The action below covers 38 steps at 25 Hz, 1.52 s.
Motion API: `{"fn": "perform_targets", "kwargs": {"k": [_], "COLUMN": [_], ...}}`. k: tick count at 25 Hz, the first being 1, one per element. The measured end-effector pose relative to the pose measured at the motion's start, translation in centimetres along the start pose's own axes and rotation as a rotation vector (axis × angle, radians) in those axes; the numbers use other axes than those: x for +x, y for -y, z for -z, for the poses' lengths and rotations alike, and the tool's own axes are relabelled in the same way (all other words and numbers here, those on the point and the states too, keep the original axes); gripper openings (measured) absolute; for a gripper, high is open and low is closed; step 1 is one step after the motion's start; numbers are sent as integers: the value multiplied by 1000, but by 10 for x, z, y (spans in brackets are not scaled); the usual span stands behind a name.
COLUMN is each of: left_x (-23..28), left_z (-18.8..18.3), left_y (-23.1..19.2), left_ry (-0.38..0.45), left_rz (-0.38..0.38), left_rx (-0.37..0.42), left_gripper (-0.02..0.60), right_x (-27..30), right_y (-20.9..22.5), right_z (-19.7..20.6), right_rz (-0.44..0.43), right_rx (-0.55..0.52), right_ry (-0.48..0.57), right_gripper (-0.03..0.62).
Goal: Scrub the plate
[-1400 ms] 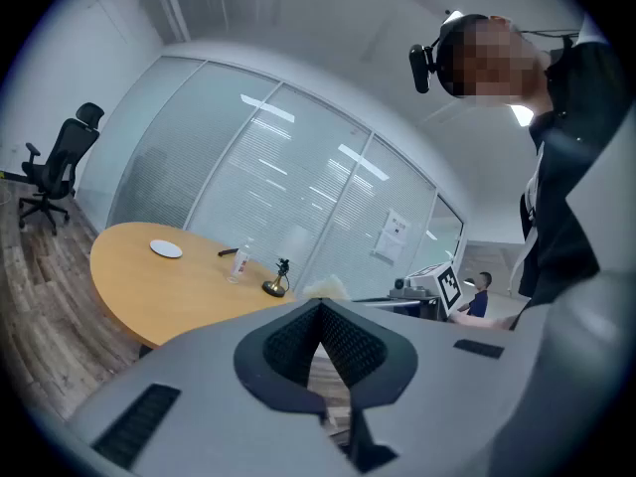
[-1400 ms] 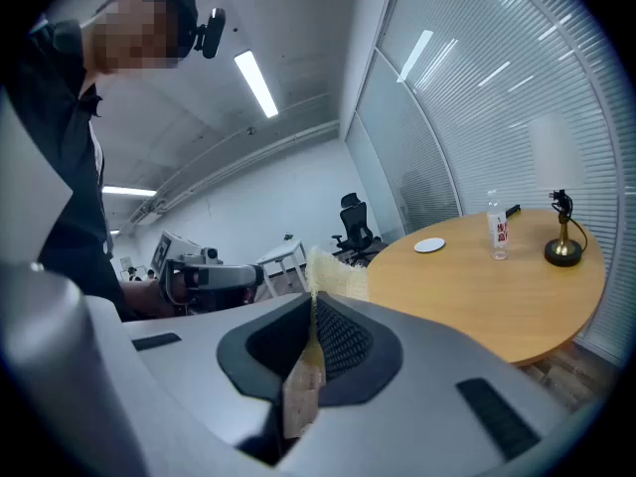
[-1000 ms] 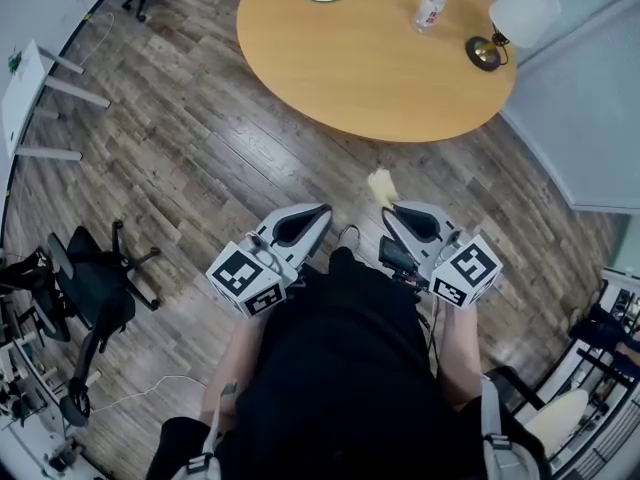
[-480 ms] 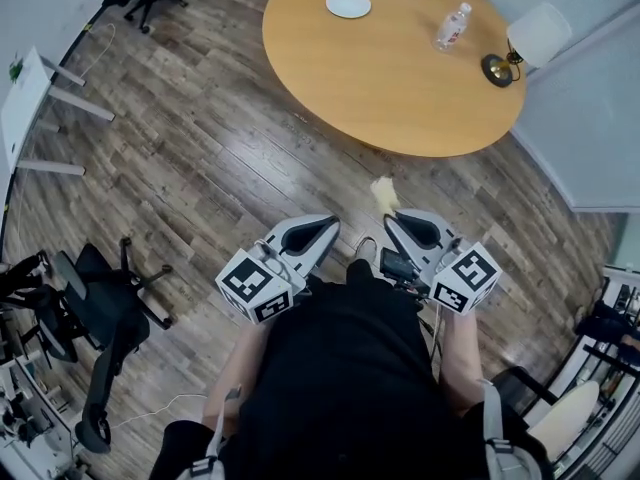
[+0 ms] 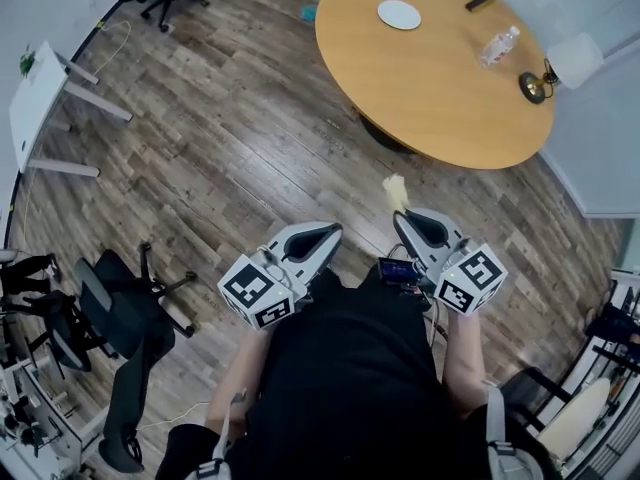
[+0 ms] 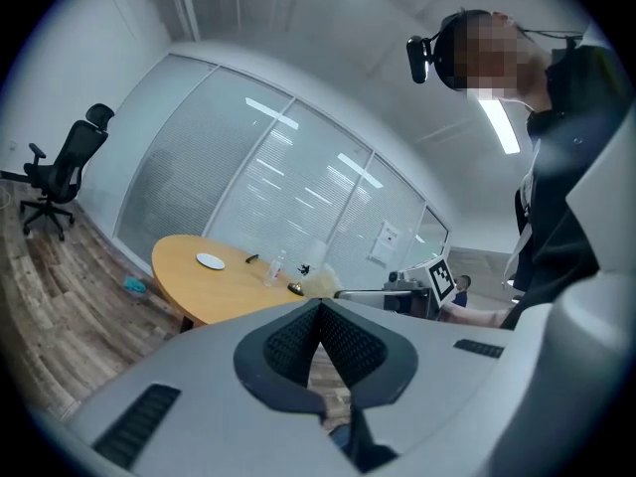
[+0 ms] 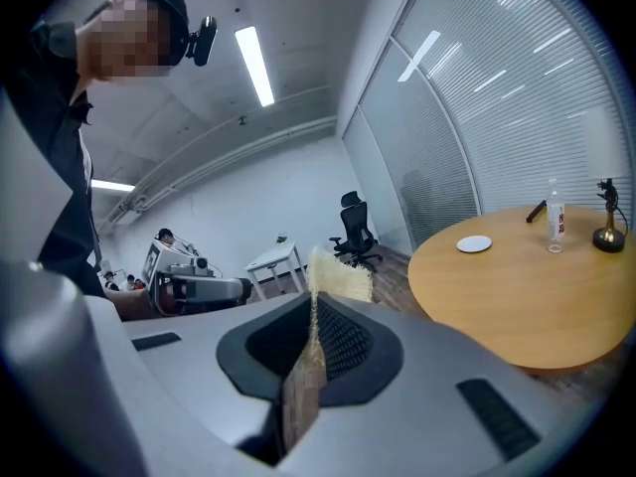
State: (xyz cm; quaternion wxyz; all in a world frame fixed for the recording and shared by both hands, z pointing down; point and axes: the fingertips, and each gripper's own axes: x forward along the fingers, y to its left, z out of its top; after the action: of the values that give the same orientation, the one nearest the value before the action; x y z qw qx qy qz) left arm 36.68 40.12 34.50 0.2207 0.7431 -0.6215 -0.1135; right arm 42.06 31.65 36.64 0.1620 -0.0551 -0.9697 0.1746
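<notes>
You are standing on the wooden floor well apart from the round table (image 5: 440, 98), so nothing about the scrubbing is under way yet; both grippers are held close to your body, level and pointing ahead, which reads as a carrying posture rather than a working one. Your right tongs (image 5: 402, 212) are clamped on a yellow sponge (image 5: 395, 192), its thin edge pinched between the pads and the frayed bulk standing out past the tips, a grip that leaves the scrubbing face free to meet the dish. Your left tongs (image 5: 326, 230) are closed tip to tip with nothing between them, presumably kept free to steady the dish later. The plate (image 5: 399, 14) lies flat near the far edge of the table, apart from the water bottle (image 5: 497, 46) and the lamp (image 5: 560, 66) at the table's right side. I judge you must first close the gap to the table, ideally on the plate's side.
</notes>
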Motion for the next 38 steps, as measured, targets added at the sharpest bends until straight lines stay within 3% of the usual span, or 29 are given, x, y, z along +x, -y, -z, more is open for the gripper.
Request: {"fn": "perform_targets", "kwargs": {"k": [7, 12, 19, 30, 38], "left_x": [-49, -50, -13, 68, 116], "left_z": [9, 7, -31, -135, -160], "left_y": [-43, -71, -124, -225, -258], "left_ry": [-10, 5, -33, -95, -107], "left_rz": [-28, -39, -16, 23, 81], "left_rx": [-53, -81, -38, 58, 44], "left_gripper": [11, 11, 11, 11, 11], "right_x": [37, 61, 127, 230, 251], "right_y": [-26, -11, 43, 131, 176], "right_z": [2, 2, -25, -106, -134], "right_rz": [31, 51, 38, 35, 96], "right_rx": [7, 15, 54, 73, 118], "right_ry": [-19, -41, 9, 106, 125], "right_gripper": [26, 26, 26, 26, 26]}}
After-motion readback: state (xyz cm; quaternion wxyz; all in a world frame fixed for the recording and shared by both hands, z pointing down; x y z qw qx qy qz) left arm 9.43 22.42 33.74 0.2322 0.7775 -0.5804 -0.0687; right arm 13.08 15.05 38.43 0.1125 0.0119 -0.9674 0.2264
